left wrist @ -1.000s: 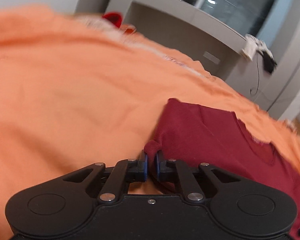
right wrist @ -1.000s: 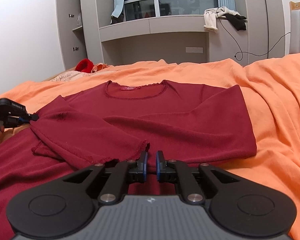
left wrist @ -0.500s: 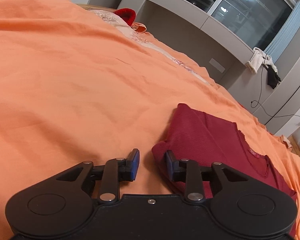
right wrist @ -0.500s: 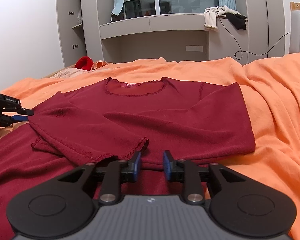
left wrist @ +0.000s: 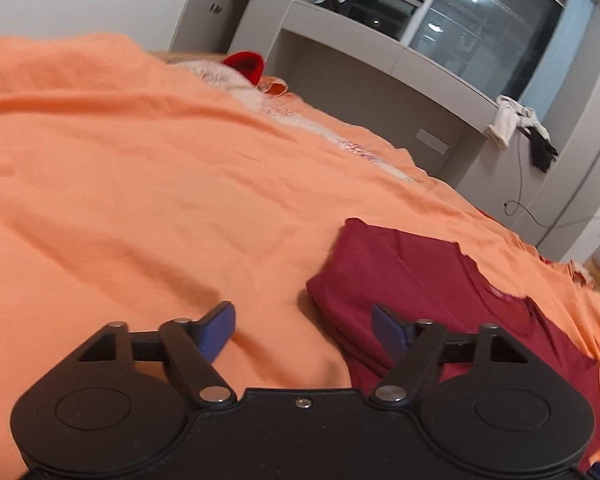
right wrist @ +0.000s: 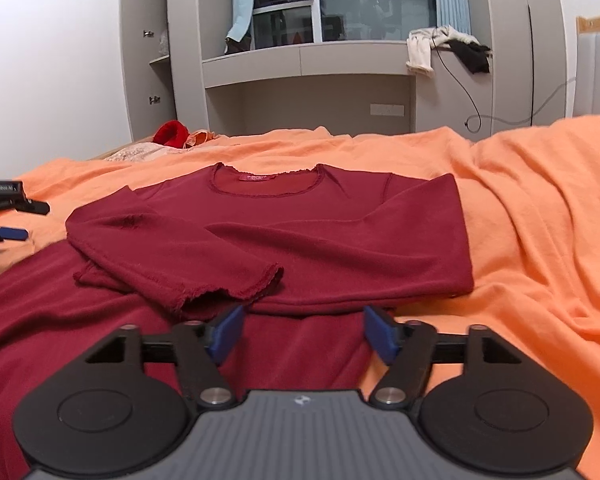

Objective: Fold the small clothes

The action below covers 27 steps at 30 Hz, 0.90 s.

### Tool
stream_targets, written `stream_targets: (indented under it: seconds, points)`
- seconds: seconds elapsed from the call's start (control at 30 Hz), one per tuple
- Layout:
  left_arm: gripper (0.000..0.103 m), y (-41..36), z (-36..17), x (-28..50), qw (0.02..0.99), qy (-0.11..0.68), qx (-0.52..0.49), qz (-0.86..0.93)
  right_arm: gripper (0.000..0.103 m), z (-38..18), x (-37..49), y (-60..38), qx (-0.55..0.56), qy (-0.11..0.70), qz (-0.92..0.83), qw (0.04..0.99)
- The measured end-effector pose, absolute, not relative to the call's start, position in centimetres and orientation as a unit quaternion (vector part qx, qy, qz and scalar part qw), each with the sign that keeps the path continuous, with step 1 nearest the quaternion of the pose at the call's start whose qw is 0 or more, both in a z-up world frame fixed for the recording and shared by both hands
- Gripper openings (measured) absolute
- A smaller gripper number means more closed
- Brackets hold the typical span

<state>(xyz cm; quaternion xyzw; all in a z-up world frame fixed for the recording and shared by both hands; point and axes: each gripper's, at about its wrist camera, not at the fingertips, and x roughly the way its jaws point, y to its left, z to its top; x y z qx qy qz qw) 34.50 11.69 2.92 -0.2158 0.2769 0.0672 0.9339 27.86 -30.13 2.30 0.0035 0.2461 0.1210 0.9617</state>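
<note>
— Both our grippers have let go since a second ago: then each was pinched on the dark red long-sleeved knit top (right wrist: 300, 232); now the top lies flat on the orange bedsheet (right wrist: 540, 220), both sleeves folded across its chest.

— And our jaws?

— Opening, on both. Our right gripper (right wrist: 302, 330) sits just short of the top's hem, blue pads apart, red cloth below but nothing pinched. Our left gripper (left wrist: 302, 326) is at the top's folded left edge, wide apart, one pad over sheet, the other over cloth, gripping neither.

— Around the top?

— Beyond its neckline, a bright red bundle of cloth (right wrist: 172, 134) near the sheet's far edge, then the grey built-in shelf unit (right wrist: 308, 64), with pale and black garments (right wrist: 444, 50) draped on its ledge.
</note>
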Motion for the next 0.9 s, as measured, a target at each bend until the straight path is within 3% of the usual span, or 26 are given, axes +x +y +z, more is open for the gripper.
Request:
stream_targets:
  seconds: [0.07,0.27,0.47,0.9]
  points:
    - [0.089,11.0,3.2,33.2,0.937,0.274,-0.207,0.061,0.09,2.3,26.9,-30.2,-0.006,0.237,0.121,0.964]
    - [0.102,8.6,3.9,28.0,0.952,0.24,-0.186,0.039,0.103,2.6,24.3,-30.9,0.002,0.227,0.117,0.967]
    - [0.102,6.1,3.4,23.8,0.956,0.226,-0.187,0.015,0.103,2.5,20.9,-31.2,0.018,0.225,0.125,0.966]
    - [0.102,4.3,3.6,18.1,0.98,0.169,-0.102,0.033,0.103,0.6,15.1,-31.1,-0.072,0.223,0.049,0.971]
